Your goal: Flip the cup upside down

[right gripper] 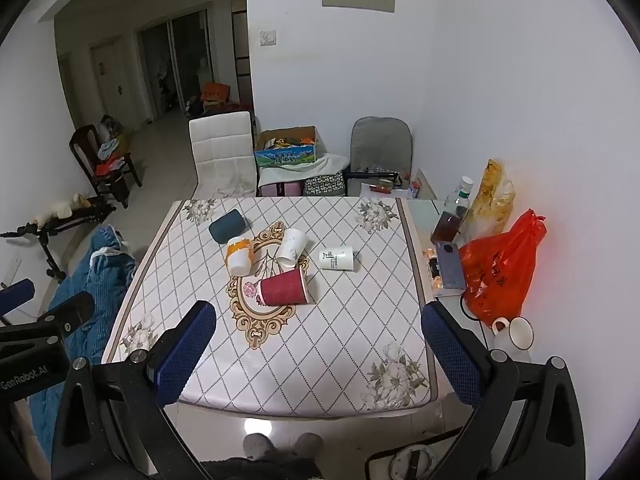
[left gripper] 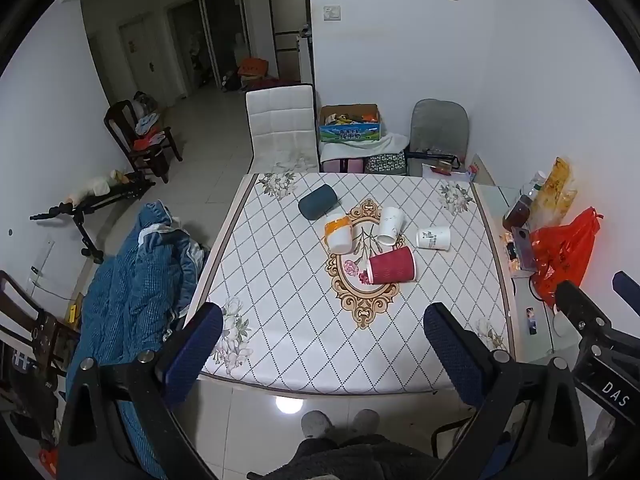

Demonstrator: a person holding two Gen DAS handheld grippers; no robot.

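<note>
Several cups lie on their sides on the patterned tablecloth: a dark teal cup, an orange-and-white cup, a white cup, a white printed cup and a red ribbed cup. The right wrist view shows the same cups: teal, orange-and-white, white, printed, red. My left gripper is open and empty, held above the table's near edge. My right gripper is open and empty, also short of the cups.
A red plastic bag, a bottle, a phone and a white mug crowd the glass side table at right. A white chair stands behind the table. A blue quilt lies at left.
</note>
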